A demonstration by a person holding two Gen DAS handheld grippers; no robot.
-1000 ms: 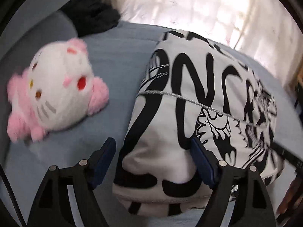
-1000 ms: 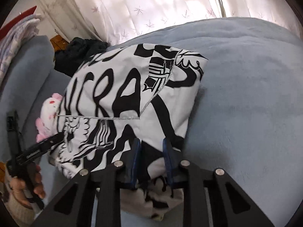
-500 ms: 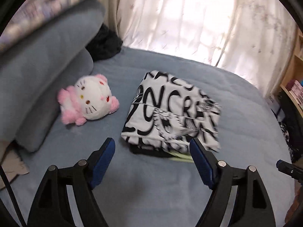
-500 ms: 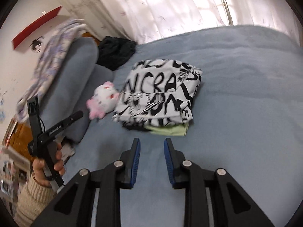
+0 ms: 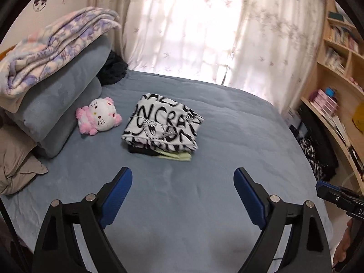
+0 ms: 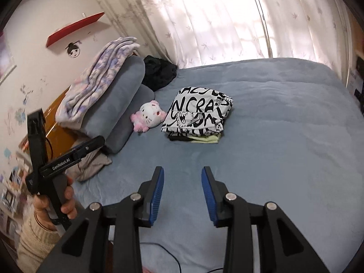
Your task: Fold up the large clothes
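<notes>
Hovering apart and empty, the left gripper (image 5: 183,199) and right gripper (image 6: 182,196) have just been opening; the folded black-and-white printed garment (image 5: 162,126) tops a small stack mid-bed (image 5: 227,136). Soft, light, floppy: pinch its folded edges.
</notes>
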